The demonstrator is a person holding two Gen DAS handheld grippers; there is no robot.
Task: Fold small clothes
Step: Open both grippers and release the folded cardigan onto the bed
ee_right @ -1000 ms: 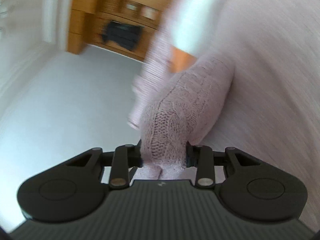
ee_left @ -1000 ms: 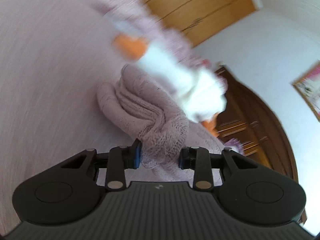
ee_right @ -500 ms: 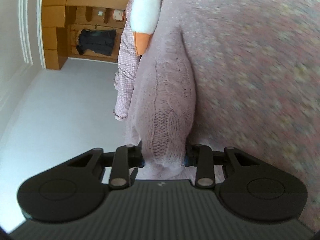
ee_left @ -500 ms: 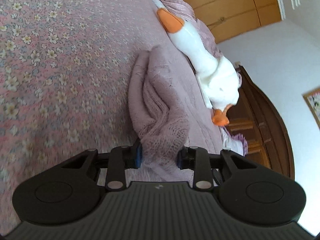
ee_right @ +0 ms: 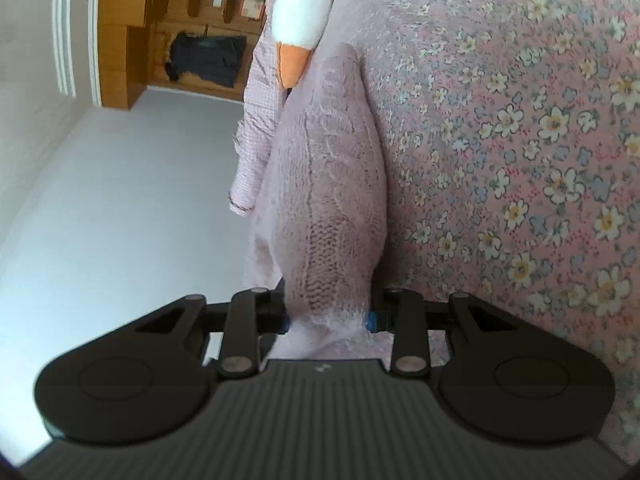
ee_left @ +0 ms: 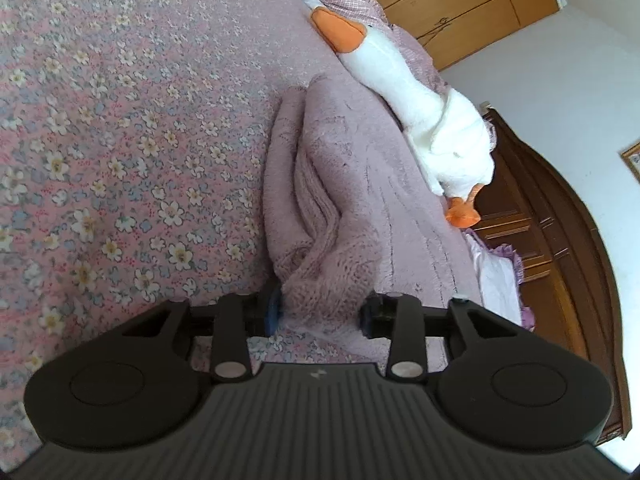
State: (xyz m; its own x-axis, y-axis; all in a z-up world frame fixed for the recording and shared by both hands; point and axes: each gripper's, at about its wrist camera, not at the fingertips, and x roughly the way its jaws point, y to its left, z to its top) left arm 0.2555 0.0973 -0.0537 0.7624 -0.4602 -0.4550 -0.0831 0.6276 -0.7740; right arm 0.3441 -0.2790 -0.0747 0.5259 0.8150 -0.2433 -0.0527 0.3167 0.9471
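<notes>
Lilac knit sweater (ee_left: 340, 184) sits pinched between both grippers' fingers (ee_left: 273, 312), left (ee_left: 320, 314) and right (ee_right: 328, 316).

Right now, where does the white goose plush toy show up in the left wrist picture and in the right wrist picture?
Left wrist: the goose plush lies diagonally in the upper right, on the bed beyond the knitted garment.
Right wrist: only part of it shows at the top centre, white body with an orange piece, just above the knit's far end.
Shared landmark: the pink knitted garment, clamped in both grippers, running up toward the goose.
</notes>
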